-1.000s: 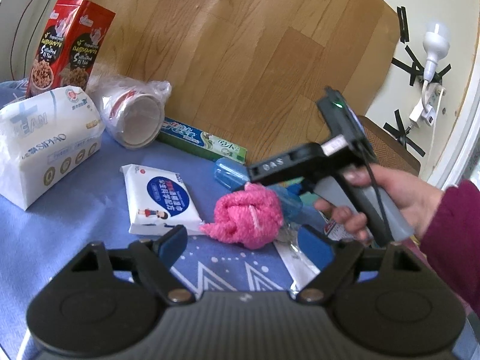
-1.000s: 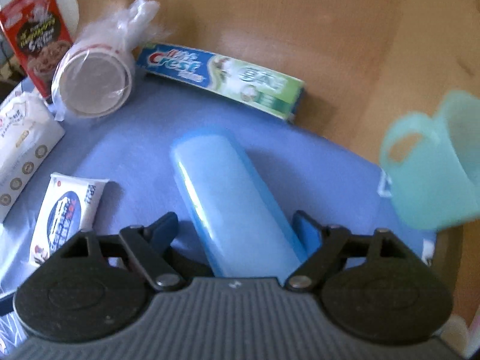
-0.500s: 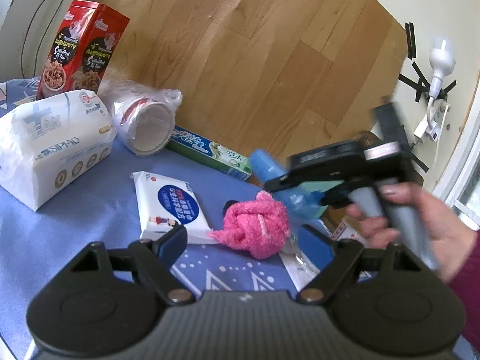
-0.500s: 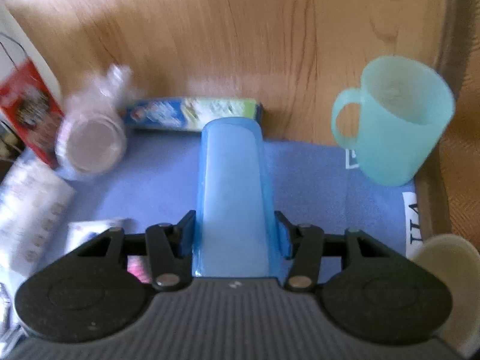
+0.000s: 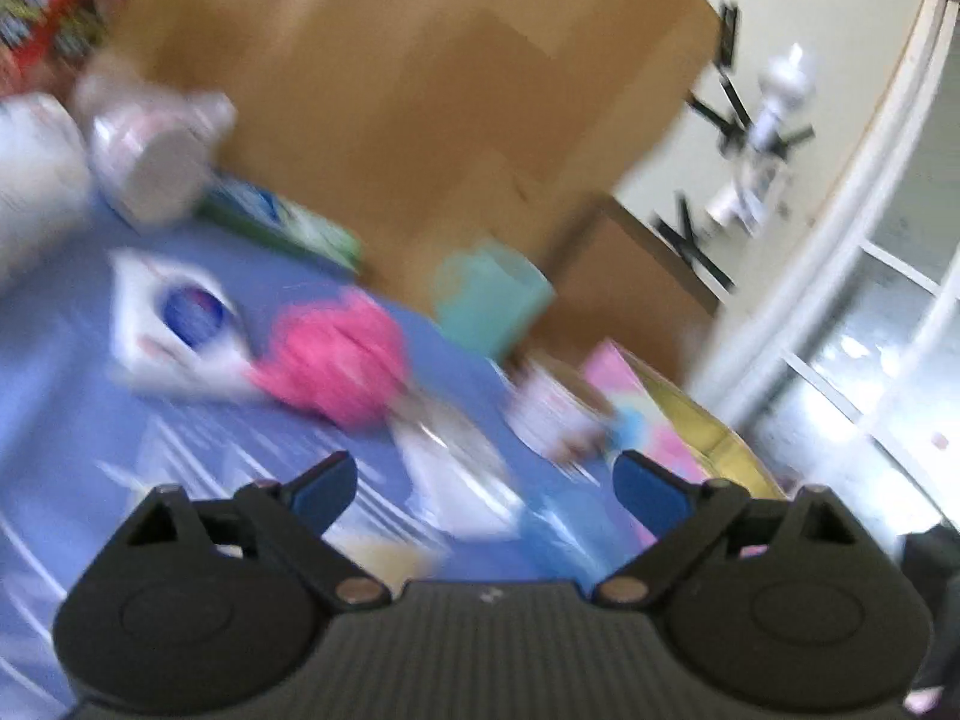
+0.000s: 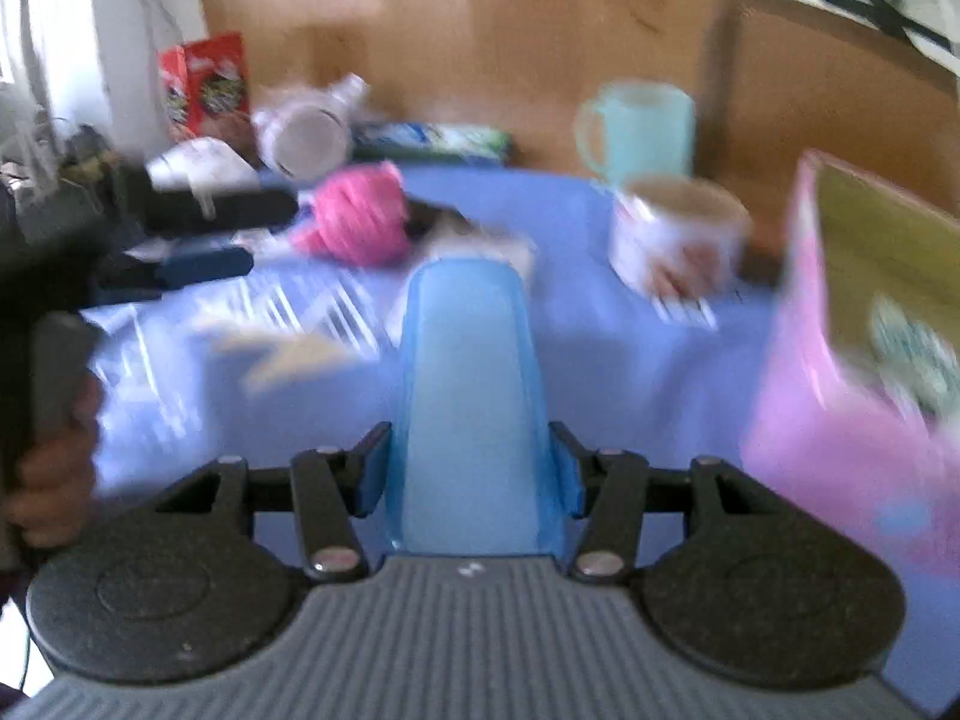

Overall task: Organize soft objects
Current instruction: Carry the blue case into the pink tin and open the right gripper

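Observation:
A pink fluffy cloth (image 5: 336, 360) lies on the blue tablecloth (image 5: 60, 420) next to a white wet-wipes pack (image 5: 174, 318). My left gripper (image 5: 486, 480) hovers a little short of the cloth; its jaws are opening and nothing is between them. My right gripper (image 6: 471, 471) is shut on a translucent blue case (image 6: 471, 372), held above the tablecloth. In the blurred right wrist view, the pink cloth (image 6: 360, 222) is far ahead, and the left gripper (image 6: 240, 237) is beside it at the left.
A teal mug (image 6: 636, 126), toothpaste box (image 6: 432, 138), wrapped paper cups (image 6: 306, 138) and red snack box (image 6: 207, 90) line the wooden back panel. A white bowl (image 6: 678, 240) and a pink box (image 6: 840, 390) stand at the right. A hand (image 6: 54, 480) holds the left gripper.
My right gripper closed on the blue case, lifted it and pulled it back from the wall, leaving the left wrist view. The left jaws widened and that view swung right.

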A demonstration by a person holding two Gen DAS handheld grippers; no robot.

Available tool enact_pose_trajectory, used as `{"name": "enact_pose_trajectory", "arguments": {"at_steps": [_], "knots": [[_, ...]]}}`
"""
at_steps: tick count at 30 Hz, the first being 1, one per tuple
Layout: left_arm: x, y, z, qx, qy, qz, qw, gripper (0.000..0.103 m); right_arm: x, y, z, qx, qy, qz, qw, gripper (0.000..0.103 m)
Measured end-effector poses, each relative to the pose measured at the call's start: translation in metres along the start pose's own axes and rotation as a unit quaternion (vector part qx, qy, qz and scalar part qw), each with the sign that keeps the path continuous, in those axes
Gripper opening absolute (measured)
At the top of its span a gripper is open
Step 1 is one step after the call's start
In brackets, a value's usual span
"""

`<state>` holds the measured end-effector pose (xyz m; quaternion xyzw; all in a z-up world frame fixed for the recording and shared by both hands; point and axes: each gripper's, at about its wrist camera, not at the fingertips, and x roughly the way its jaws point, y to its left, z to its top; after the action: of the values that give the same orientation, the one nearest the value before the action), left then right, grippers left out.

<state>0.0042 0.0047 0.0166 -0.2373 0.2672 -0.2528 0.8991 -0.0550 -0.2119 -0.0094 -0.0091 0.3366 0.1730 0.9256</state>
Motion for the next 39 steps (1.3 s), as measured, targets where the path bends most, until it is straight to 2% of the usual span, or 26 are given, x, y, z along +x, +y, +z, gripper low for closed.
{"name": "enact_pose_trajectory", "arguments": {"at_steps": [2,3,4,6,7,8,9,10,11,13,16,19,22,26,28,30,31,34,39], "knots": [[0.014,-0.018,-0.008,-0.005,0.048,0.002,0.9988,0.096,-0.002,0.004,-0.007,-0.025,-0.014,-0.021,0.999,0.061],[0.019,-0.024,-0.011,-0.008,0.067,0.003,0.9977,0.096,-0.003,0.006,-0.010,-0.038,-0.018,-0.027,0.999,0.067],[0.024,-0.029,-0.013,-0.010,0.084,0.009,0.9964,0.096,-0.007,0.006,-0.012,-0.044,-0.026,-0.025,0.998,0.077],[0.033,-0.035,-0.018,-0.013,0.112,0.026,0.9933,0.096,-0.014,0.002,-0.020,-0.047,-0.036,-0.011,0.998,0.080],[0.036,-0.038,-0.021,-0.011,0.111,0.030,0.9933,0.095,-0.012,0.001,-0.023,-0.046,-0.031,-0.001,0.998,0.076],[0.039,-0.042,-0.023,-0.001,0.108,0.036,0.9935,0.089,-0.011,-0.002,-0.028,-0.044,-0.034,0.006,0.998,0.073],[0.044,-0.048,-0.026,0.013,0.109,0.040,0.9931,0.084,-0.013,-0.002,-0.032,-0.046,-0.049,0.003,0.998,0.059],[0.047,-0.051,-0.029,0.019,0.114,0.039,0.9926,0.066,-0.012,-0.001,-0.031,-0.047,-0.052,0.004,0.998,0.056],[0.052,-0.053,-0.029,0.006,0.126,0.018,0.9918,0.062,-0.012,0.000,-0.030,-0.044,-0.055,0.011,0.997,0.056],[0.055,-0.060,-0.027,-0.001,0.125,0.022,0.9919,0.062,-0.017,-0.001,-0.030,-0.040,-0.070,0.003,0.997,0.056],[0.051,-0.084,-0.012,0.021,0.103,-0.002,0.9944,0.058,-0.036,-0.010,-0.024,-0.030,-0.118,-0.010,0.993,0.056],[0.058,-0.123,0.004,0.066,0.081,-0.028,0.9941,0.058,-0.055,-0.029,-0.015,-0.001,-0.171,-0.020,0.985,0.056],[0.081,-0.162,0.013,0.108,0.075,-0.049,0.9901,0.057,-0.068,-0.053,-0.009,0.030,-0.212,-0.046,0.976,0.056],[0.124,-0.203,0.010,0.149,0.086,-0.062,0.9831,0.060,-0.065,-0.087,-0.005,0.074,-0.230,-0.098,0.965,0.056],[0.146,-0.217,0.005,0.172,0.089,-0.039,0.9803,0.060,-0.053,-0.102,-0.004,0.090,-0.231,-0.127,0.960,0.057],[0.163,-0.221,0.000,0.187,0.086,-0.005,0.9786,0.060,-0.033,-0.116,-0.003,0.104,-0.226,-0.160,0.955,0.060],[0.164,-0.217,-0.002,0.184,0.082,0.007,0.9795,0.060,-0.029,-0.121,-0.005,0.112,-0.220,-0.161,0.956,0.064],[0.152,-0.202,-0.003,0.163,0.074,0.007,0.9838,0.060,-0.033,-0.127,-0.015,0.127,-0.230,-0.149,0.953,0.064],[0.124,-0.177,-0.002,0.140,0.063,0.025,0.9879,0.060,-0.046,-0.117,-0.026,0.134,-0.246,-0.157,0.947,0.064]]}}
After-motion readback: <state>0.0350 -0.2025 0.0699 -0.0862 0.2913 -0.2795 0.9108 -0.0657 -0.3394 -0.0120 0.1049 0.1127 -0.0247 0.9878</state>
